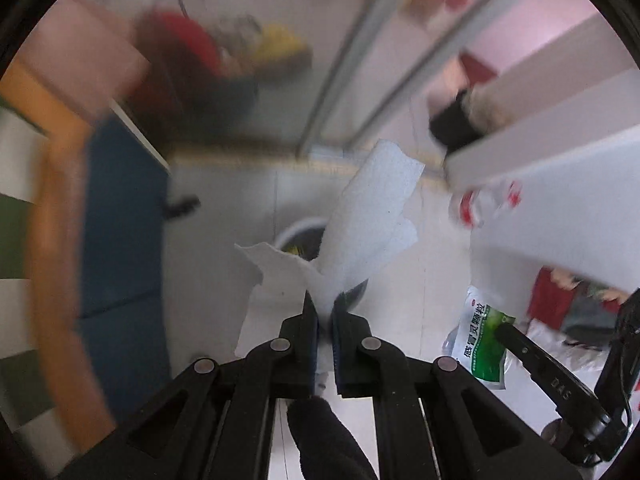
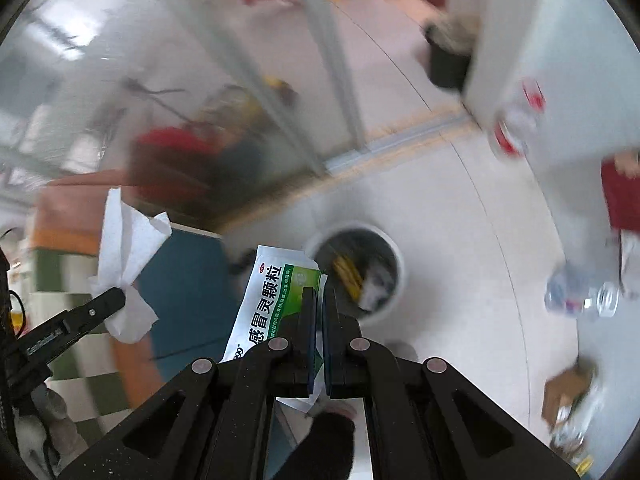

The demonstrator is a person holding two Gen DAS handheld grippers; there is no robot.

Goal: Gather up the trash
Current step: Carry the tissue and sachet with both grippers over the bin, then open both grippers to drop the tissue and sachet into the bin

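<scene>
My left gripper (image 1: 325, 300) is shut on a crumpled white tissue (image 1: 360, 220) that sticks up from its tips; it also shows in the right wrist view (image 2: 128, 240), held by the left gripper (image 2: 116, 298). My right gripper (image 2: 318, 292) is shut on a white and green medicine sachet (image 2: 272, 300); the sachet also shows in the left wrist view (image 1: 482, 340). A round white trash bin (image 2: 394, 276) with trash inside stands on the floor below and ahead of both grippers; the tissue hides most of it in the left wrist view (image 1: 296, 232).
A white table (image 2: 560, 80) at the right carries clear plastic bottles (image 2: 516, 128). Another plastic bottle (image 2: 580, 296) and a cardboard piece (image 2: 568, 388) lie at the right. A blue and orange cabinet (image 1: 120, 220) stands left. A black bin (image 2: 448, 60) stands far back.
</scene>
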